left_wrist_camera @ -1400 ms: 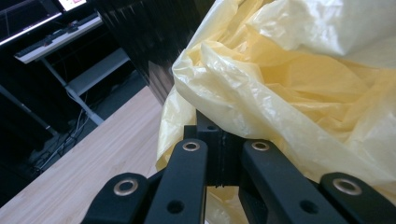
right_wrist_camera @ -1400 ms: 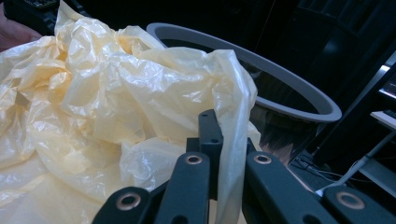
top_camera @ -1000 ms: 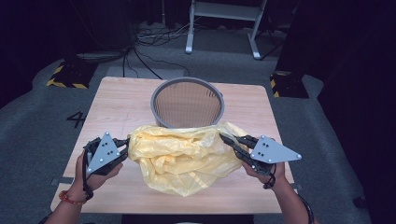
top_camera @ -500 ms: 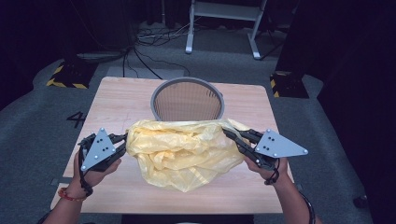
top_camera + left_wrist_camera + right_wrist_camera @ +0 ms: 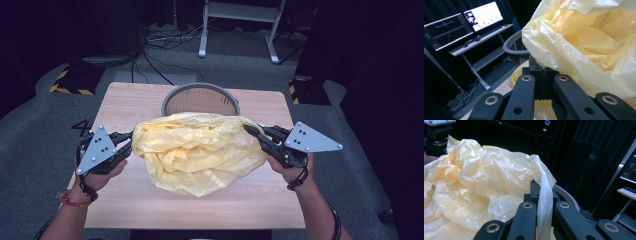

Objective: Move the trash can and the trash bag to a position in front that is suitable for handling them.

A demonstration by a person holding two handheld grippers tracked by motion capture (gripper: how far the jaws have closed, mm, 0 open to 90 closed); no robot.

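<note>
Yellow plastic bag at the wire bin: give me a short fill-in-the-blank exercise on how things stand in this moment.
1. The crumpled yellow plastic bag is held at two edges by the left gripper and the right gripper, and both have their jaws ____ on it.
2. Behind the bag stands a round grey wire-mesh ____.
3. The bin stands on a light ____ table.
4. The bin's inside holds ____ liner yet.

Missing words: shut; bin; wooden; no

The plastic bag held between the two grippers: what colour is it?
Pale translucent yellow; the plastic bag shows best in the high view.
</note>
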